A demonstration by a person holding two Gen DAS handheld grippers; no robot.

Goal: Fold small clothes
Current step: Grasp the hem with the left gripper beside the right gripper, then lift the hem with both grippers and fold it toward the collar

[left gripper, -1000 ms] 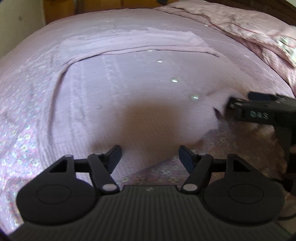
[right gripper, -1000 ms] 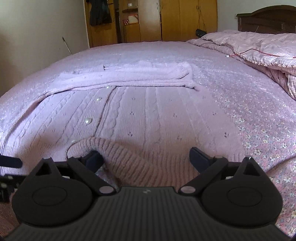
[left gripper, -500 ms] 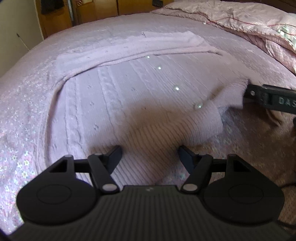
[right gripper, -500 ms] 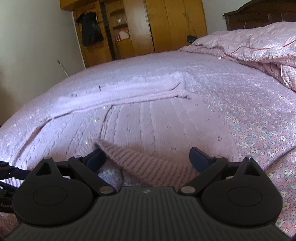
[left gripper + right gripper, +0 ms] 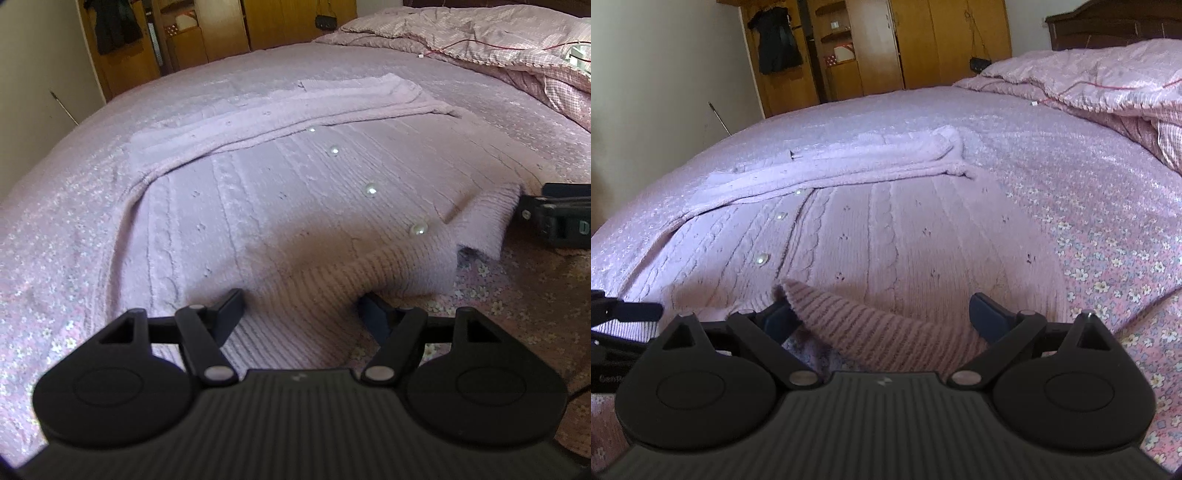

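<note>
— Where's the cardigan (image 5: 280,206)?
— Flat on the bed (image 5: 1071,155), near hem lifted.
— Grippers?
— Left gripper (image 5: 301,306) and right gripper (image 5: 882,314) straddle the hem, jaws spread (pad contact hidden by knit).

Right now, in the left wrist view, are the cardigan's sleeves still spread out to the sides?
No: both sleeves are folded in across the top of the cardigan, lying in a band above the pearl buttons.
</note>
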